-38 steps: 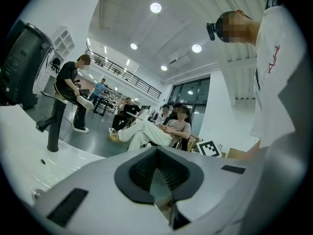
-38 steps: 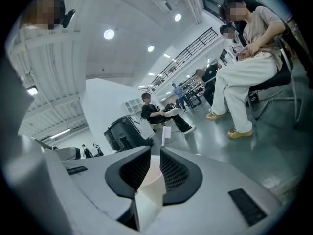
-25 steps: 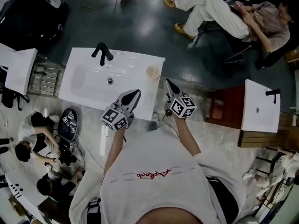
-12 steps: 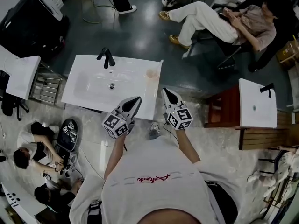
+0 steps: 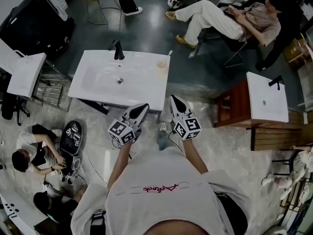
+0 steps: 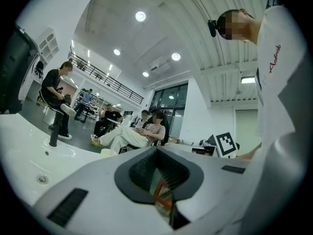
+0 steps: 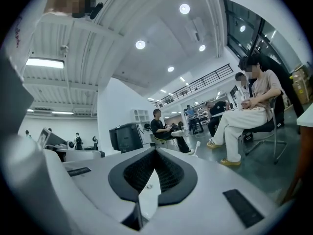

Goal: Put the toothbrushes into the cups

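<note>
here the white sink (image 5: 139, 82) is the landmark. both grippers hang at its near edge, over the pale floor. the left gripper (image 5: 143, 106) has its jaws pressed together at the tips with nothing in them. the right gripper (image 5: 174, 100) is just as closed and just as empty.

one pale cup (image 5: 161, 64) stands on the sink's far right corner. only the sink's bare white top lies between it and the right gripper. a thin white sliver (image 5: 169, 53) sticks out just beyond the cup at the sink's back edge, too small to say whether it is a toothbrush. one black tap (image 5: 117, 50) stands at the sink's far edge, left of the cup.

right of the sink a second white basin (image 5: 266, 99) sits on a wooden cabinet (image 5: 234, 109). left of the sink are a white slab (image 5: 27, 75) and a metal rack (image 5: 49, 89). beyond the sink one person (image 5: 220, 18) sits on a chair. two people (image 5: 29, 155) crouch on the floor at the sink's near left.
</note>
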### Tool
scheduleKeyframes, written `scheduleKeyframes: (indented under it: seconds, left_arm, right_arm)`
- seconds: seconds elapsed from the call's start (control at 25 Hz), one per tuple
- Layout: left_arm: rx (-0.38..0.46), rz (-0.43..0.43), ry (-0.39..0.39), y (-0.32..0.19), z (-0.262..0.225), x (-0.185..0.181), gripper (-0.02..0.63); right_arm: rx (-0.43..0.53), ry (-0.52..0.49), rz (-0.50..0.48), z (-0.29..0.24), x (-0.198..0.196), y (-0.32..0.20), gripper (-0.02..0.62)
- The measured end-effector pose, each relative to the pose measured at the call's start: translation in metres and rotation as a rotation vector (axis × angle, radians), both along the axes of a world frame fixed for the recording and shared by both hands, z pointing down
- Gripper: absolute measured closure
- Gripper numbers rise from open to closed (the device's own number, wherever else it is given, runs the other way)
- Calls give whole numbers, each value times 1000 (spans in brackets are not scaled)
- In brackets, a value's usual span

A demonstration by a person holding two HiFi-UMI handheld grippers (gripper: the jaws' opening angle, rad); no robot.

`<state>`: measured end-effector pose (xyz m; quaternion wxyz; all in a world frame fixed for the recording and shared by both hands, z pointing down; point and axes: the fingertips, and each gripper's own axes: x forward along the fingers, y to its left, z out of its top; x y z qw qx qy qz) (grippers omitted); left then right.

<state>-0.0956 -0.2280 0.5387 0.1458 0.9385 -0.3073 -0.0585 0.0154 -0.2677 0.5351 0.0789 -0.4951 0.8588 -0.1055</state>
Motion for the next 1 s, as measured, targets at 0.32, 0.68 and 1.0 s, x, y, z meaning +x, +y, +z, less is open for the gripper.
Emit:
scheduleKeyframes:
  seconds: [0.32,0.68,1.0]
  left_arm:
    - [8,45,7,72,0,5,597]
    - [16,61,21,127,-3,12,597]
    - [20,68,25,159,-2,22,597]
  right_arm:
    - [9,40,26,-1,-4,83,580]
    - [21,75,27,-9,-10,148,580]
    - [20,101,42,-7,-2,184,581]
